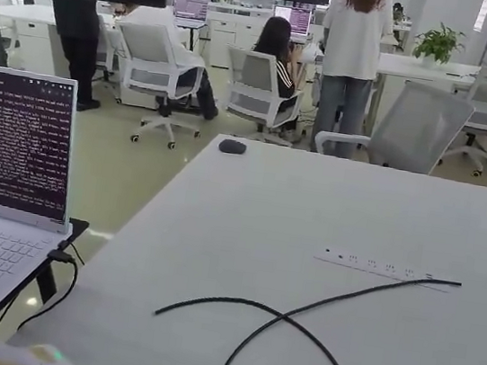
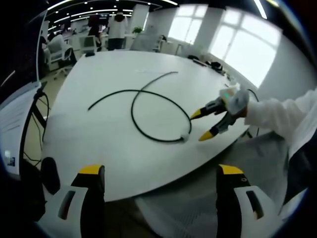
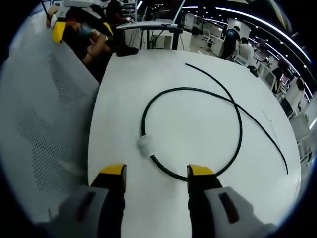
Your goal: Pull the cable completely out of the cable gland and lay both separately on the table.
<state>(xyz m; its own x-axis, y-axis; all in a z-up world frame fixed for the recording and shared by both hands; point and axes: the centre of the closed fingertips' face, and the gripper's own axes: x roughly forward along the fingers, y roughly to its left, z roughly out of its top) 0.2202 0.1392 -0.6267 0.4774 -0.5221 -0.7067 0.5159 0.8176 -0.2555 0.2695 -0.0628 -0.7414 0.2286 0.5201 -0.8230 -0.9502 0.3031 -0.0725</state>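
The black cable lies in a loose loop on the white tabletop, the white cable gland sitting on it near the tabletop's edge; the right gripper hangs just short of the gland, jaws partly apart and empty; the left gripper is held off the tabletop's edge, jaws wide apart, holding nothing.

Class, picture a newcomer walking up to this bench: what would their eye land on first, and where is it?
First comes the black cable looped across the white table, with the small white cable gland on it at the loop's near side. Next is the right gripper, yellow-tipped jaws open, poised just beside the gland. An open laptop glows left of the table.
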